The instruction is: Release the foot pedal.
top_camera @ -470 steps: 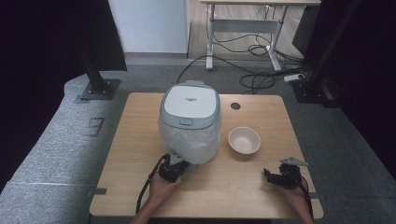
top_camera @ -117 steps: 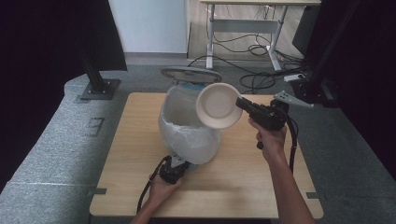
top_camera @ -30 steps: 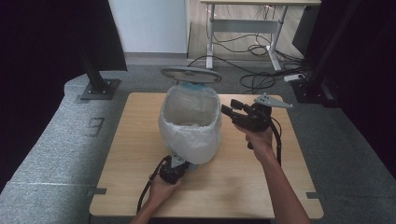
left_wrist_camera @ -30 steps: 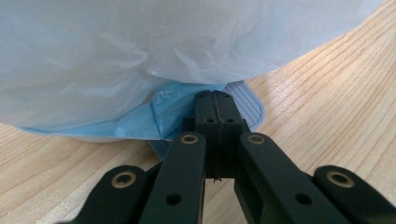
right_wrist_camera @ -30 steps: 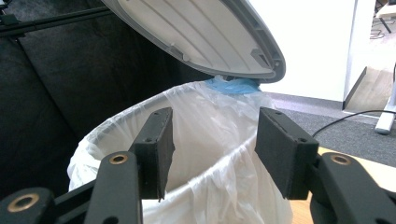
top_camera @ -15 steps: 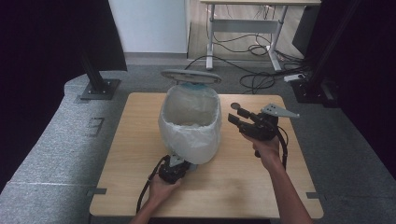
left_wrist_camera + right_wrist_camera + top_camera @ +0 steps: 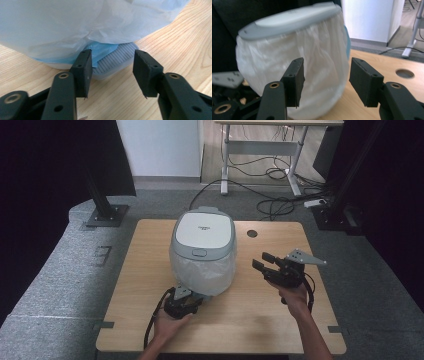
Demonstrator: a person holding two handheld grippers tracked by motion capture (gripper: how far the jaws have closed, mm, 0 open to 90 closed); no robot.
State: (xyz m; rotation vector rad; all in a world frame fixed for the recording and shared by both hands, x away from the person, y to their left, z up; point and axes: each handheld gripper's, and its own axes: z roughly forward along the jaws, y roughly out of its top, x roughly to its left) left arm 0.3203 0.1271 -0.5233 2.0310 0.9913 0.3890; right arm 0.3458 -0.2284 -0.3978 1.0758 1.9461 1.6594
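Note:
A white and grey rice cooker wrapped in clear plastic stands mid-table with its lid down. My left gripper lies low at the cooker's front base. Its jaws have just been opening and now stand open, with nothing pressed between the pads. Beyond them I see the ribbed base and a bit of blue film under the plastic. My right gripper hovers open to the right of the cooker, pointing at its wrapped side, its pads clear of it.
The wooden table has a round cable hole at its back right. Black stand feet sit on the grey floor beyond the left corner. Cables lie under a desk farther back.
The cooker's lid, up in the earlier frames, is now down. My right gripper has sunk and drawn back to the right, away from the cooker. The left hand has stayed at the base.

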